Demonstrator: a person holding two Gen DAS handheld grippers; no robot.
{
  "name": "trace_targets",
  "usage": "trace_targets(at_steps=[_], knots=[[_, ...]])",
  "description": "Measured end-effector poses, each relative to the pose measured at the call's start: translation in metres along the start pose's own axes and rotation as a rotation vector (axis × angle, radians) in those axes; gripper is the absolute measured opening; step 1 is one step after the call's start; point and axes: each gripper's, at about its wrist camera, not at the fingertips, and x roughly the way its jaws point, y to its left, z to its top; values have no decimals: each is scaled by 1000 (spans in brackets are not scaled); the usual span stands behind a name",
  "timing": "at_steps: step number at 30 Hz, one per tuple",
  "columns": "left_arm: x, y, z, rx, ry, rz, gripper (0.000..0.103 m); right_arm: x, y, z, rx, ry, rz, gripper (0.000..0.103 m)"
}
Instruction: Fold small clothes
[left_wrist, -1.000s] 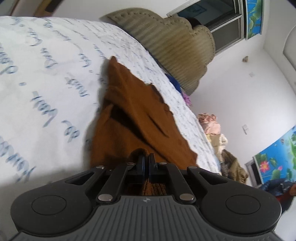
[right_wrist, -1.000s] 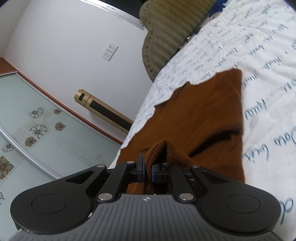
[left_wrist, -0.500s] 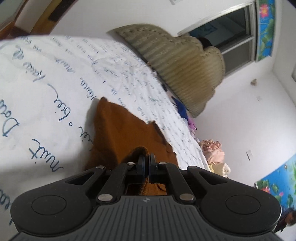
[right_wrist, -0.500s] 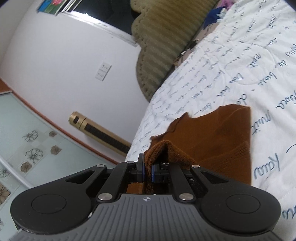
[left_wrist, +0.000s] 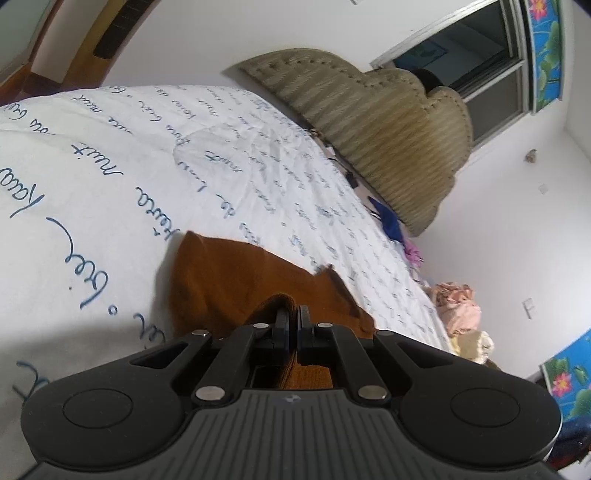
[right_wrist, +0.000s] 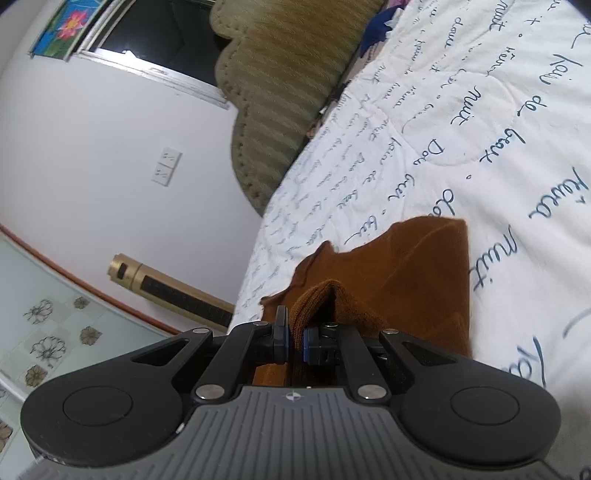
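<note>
Brown garment (left_wrist: 236, 277): nearest edge lifted, the rest trailing onto the bed
Left gripper (left_wrist: 291, 319): clenched on a fold of it
Right gripper (right_wrist: 293, 332): clamped on a bunched edge
Bedspread (left_wrist: 110, 177): white, blue script
Headboard (left_wrist: 388, 122): beyond, apparently padded

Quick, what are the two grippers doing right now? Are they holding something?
Left gripper: closed, pinching the brown cloth.
Right gripper: closed, pinching a bunched fold of the same brown cloth.
</note>
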Motion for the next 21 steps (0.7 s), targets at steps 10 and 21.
trace_targets(at_steps=[10,21], knots=[[27,12,8,-45,16,63,3,27,-21,6,79,13,-98,13],[66,-3,32,-23,-1,115,3,60,-25,29,118,-4,-116,13]])
